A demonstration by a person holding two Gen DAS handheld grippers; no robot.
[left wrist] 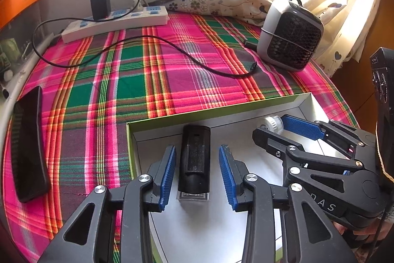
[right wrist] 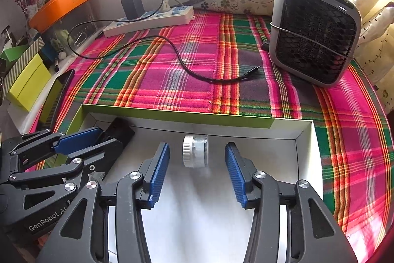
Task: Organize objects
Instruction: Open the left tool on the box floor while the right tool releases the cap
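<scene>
plaid pink-green cloth covers the table, window light behind. near edge: shallow white box w/ green rim. left hand-held gripper spread wide over the box, black device lying between its blue pads, not touching either. right hand-held gripper also spread, small clear jar w/ white cap on its side between the pads, untouched. far left: white power strip w/ black charger, cable trailing across cloth. far right: grey fan. black phone at left edge.
</scene>
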